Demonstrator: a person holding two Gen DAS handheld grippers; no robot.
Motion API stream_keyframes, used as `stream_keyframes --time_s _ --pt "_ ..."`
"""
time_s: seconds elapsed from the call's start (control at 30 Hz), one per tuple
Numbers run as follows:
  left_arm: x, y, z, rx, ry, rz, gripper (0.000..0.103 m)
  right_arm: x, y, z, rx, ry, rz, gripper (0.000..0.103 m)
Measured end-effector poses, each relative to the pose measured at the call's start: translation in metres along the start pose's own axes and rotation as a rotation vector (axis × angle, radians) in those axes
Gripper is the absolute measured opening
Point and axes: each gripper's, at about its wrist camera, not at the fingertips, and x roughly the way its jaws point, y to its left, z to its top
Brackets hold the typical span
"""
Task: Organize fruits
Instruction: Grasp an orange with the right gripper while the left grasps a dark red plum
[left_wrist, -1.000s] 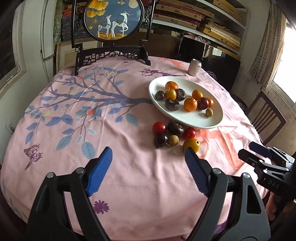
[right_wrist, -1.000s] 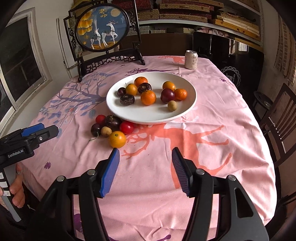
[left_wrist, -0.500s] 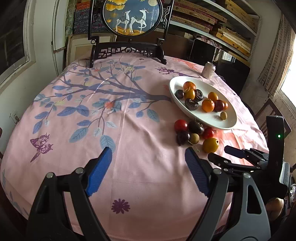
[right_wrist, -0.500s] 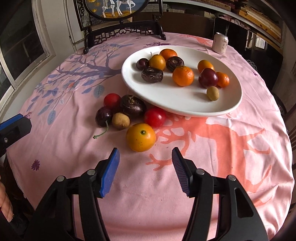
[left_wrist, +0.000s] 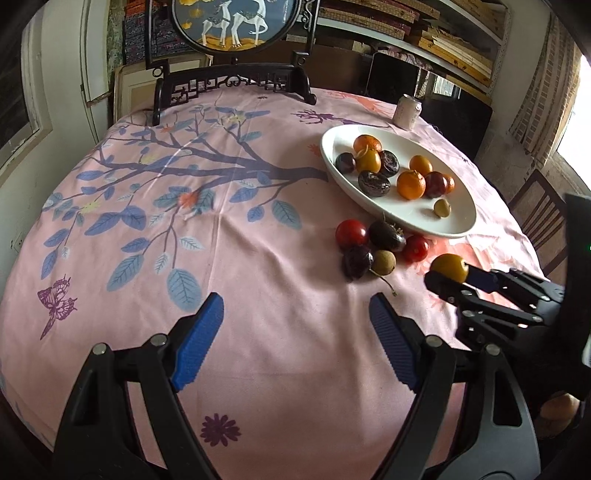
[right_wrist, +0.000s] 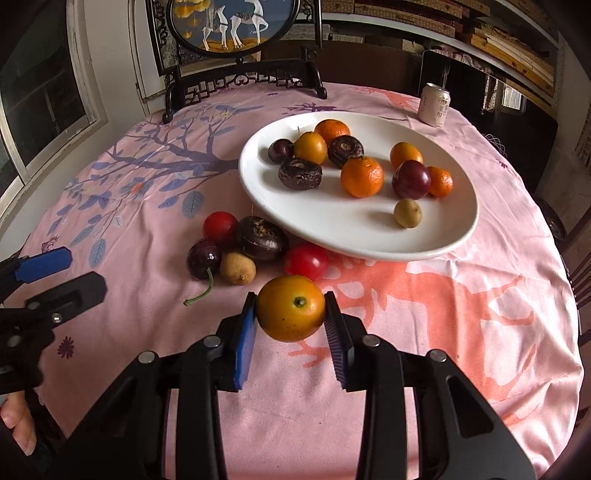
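**Right gripper pinching an orange fruit; left gripper spread over bare cloth**

Left wrist view. We see the left gripper (left_wrist: 295, 325) at the bottom of the frame, its blue-padded fingers (left_wrist: 197, 341) spread wide with only the pink tablecloth (left_wrist: 258, 258) between them. The white plate (left_wrist: 458, 225) sits in the upper right of the frame and carries a mix of orange, dark and small tan fruits. Just below its near rim, on the cloth, lies a loose cluster: a red fruit (left_wrist: 351, 232), a dark wrinkled fruit (left_wrist: 386, 235), a second red fruit (left_wrist: 416, 248), a dark cherry (left_wrist: 356, 261) and a small tan fruit (left_wrist: 383, 262). At the right edge the right gripper (left_wrist: 452, 275) enters, with an orange fruit (left_wrist: 450, 266) at its tips. A drink can (left_wrist: 407, 111) stands beyond the plate, and a round deer panel on a dark stand (left_wrist: 232, 22) fills the top centre.

Right wrist view. We see the right gripper (right_wrist: 291, 317) in the lower centre, its two fingers pressed against either side of the orange fruit (right_wrist: 291, 308), pinching it. We cannot tell whether the fruit touches the cloth. The cluster lies just above and to the left of it; the nearest red fruit (right_wrist: 306, 260) sits right behind it, at the plate (right_wrist: 332, 229) rim. The left gripper (right_wrist: 55, 273) shows at the left edge, fingers apart.
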Motion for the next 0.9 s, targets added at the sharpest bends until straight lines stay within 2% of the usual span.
stream_keyframes --time_s 0.07,0.17,0.27,0.33,0.37,0.4,0.43,0.67,0.73,0.77,0.9 --pt "0.012 -0.009 0.003 0.023 0.034 0.023 0.083 -0.013 -0.008 -0.005 0.012 -0.013 0.006 0.036" --pt "0.023 -0.013 0.014 -0.005 0.067 -0.057 0.083 -0.025 -0.019 -0.016 0.023 -0.025 -0.006 0.036" --pt "0.034 -0.025 0.025 0.012 0.055 -0.008 0.083 -0.03 -0.032 -0.024 0.058 -0.024 0.017 0.036" --pt "0.044 -0.029 0.031 0.008 0.057 0.044 0.075 -0.033 -0.038 -0.028 0.072 -0.028 0.026 0.036" --pt "0.05 -0.029 0.033 0.0 0.07 0.052 0.062 -0.035 -0.04 -0.03 0.075 -0.032 0.025 0.036" --pt "0.055 -0.029 0.034 -0.008 0.088 0.041 0.059 -0.037 -0.042 -0.031 0.077 -0.036 0.026 0.036" --pt "0.058 -0.031 0.035 -0.012 0.095 0.023 0.06 -0.039 -0.044 -0.032 0.08 -0.038 0.03 0.036" --pt "0.074 -0.039 0.037 0.011 0.096 0.064 0.06 -0.041 -0.054 -0.035 0.104 -0.042 0.043 0.036" --pt "0.076 -0.036 0.037 -0.008 0.111 0.032 0.047 -0.04 -0.055 -0.035 0.109 -0.04 0.047 0.036" --pt "0.08 -0.036 0.036 -0.009 0.131 0.024 0.028 -0.04 -0.055 -0.035 0.11 -0.04 0.048 0.036" --pt "0.078 -0.038 0.031 0.0 0.117 0.017 0.028 -0.039 -0.055 -0.034 0.111 -0.041 0.05 0.036"
